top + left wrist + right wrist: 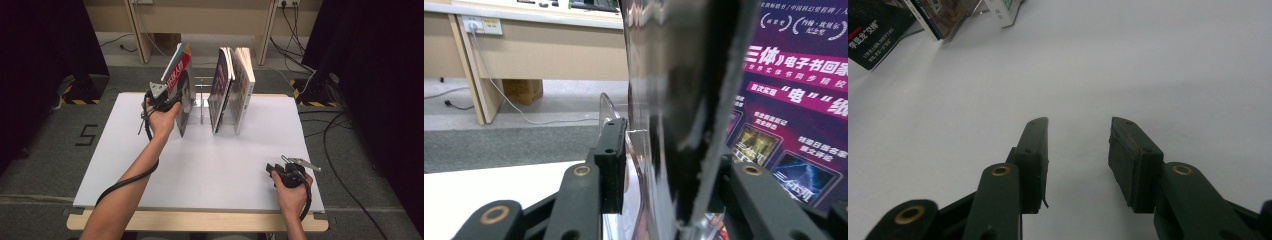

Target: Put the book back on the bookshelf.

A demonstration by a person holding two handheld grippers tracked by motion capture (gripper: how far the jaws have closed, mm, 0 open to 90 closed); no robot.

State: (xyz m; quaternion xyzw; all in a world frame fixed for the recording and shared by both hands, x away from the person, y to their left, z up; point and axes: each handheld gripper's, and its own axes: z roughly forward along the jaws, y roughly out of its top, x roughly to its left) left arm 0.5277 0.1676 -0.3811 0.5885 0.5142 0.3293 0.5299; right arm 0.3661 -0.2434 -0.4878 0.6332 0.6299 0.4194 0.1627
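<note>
On the white rectangular surface [200, 170] stands a clear acrylic book rack [201, 102] with upright dividers. Its left slot holds a glossy magazine with a red-and-black cover [181, 90], leaning slightly left; further right two purple-covered books [231, 87] lean together. The left gripper [167, 100] is at the magazine's near edge, its jaws astride the magazine [674, 100] and parted, no earlier picture to compare. The right gripper [285, 172] rests released, jaws apart over bare surface [1078, 150], well away from the rack.

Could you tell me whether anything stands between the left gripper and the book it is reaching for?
Nothing visible does: the left gripper already straddles the leaning book, its edge between the jaws.
</note>
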